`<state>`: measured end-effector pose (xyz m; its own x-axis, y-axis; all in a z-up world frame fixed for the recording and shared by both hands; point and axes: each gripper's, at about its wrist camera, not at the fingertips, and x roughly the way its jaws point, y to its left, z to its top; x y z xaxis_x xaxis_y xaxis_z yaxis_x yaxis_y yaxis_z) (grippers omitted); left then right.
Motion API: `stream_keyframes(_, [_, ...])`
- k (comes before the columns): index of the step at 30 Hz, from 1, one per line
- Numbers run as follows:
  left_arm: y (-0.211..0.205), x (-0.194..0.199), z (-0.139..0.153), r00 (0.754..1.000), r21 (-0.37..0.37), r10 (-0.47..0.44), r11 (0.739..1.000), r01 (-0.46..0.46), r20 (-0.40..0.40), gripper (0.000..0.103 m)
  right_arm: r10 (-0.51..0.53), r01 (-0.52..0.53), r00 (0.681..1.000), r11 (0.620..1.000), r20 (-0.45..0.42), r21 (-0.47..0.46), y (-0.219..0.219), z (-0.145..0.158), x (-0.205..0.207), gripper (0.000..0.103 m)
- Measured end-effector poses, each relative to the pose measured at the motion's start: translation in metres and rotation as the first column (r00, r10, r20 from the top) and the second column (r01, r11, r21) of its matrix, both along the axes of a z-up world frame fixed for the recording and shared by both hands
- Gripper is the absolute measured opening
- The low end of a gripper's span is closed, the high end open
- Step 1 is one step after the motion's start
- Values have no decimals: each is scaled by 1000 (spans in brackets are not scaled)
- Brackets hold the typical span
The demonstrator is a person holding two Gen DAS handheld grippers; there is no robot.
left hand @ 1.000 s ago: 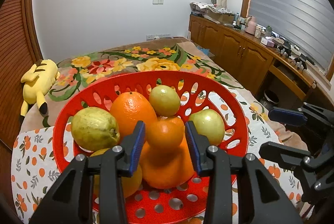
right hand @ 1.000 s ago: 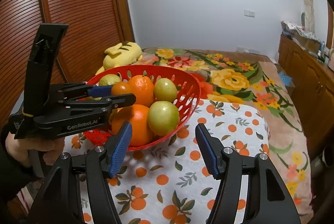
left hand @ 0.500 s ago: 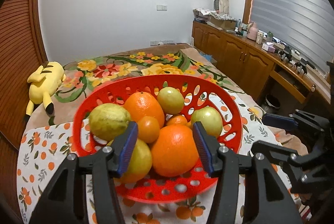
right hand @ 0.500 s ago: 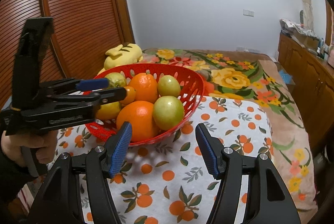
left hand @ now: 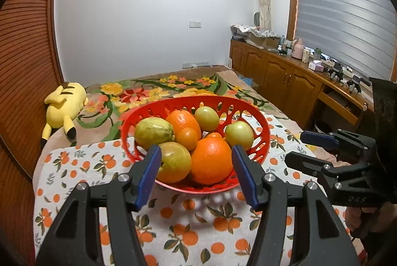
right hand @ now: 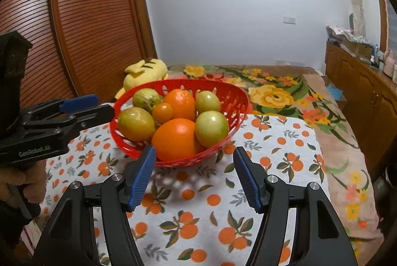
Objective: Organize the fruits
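Sitting piled in the red basket (left hand: 260,132) on the table (left hand: 74,166): round, firm, smooth fruits (left hand: 211,161), liable to roll. Left gripper (left hand: 196,171) jaws opening, empty; right gripper (right hand: 194,174) jaws wide, empty. Gripping across the middle seeming best.

White walls (left hand: 124,17) — slatted wooden door (right hand: 86,17)

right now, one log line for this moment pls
left gripper: opening, empty, short of basket | right gripper: open, empty | fruit: all in basket | small orange: on pile
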<state>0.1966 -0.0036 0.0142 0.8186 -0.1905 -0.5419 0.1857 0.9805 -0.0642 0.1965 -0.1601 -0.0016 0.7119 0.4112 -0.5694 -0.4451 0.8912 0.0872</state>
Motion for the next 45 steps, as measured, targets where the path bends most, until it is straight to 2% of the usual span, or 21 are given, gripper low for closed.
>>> stream_keyframes(5, [11,-26,15,998,-8,26,1000,-26,51,70,-16,16,998,1000,54,6,3,16,-20,70])
stream_keyframes(10, [17,-46,25,996,-4,43,999,-43,81,73,-37,36,994,999,105,15,6,29,-34,75])
stream_keyframes(14, [24,-62,31,990,10,66,998,-68,122,91,-52,50,987,999,149,11,10,38,-46,81])
stream_keyframes(20, [28,-80,39,986,14,75,997,-78,146,92,-66,64,979,998,195,18,12,46,-61,89])
stream_keyframes(25, [28,-96,47,981,-11,101,995,-100,167,92,-72,68,974,997,214,29,11,52,-73,90])
stream_keyframes(30, [23,-112,48,977,-1,102,995,-104,186,92,-84,79,970,996,229,33,9,53,-87,90])
stream_keyframes(38, [23,-131,48,976,-22,112,994,-109,187,92,-109,103,968,994,224,41,2,50,-101,90])
stream_keyframes(45, [23,-141,41,974,-13,133,991,-133,182,92,-134,128,963,991,235,40,-5,45,-115,90])
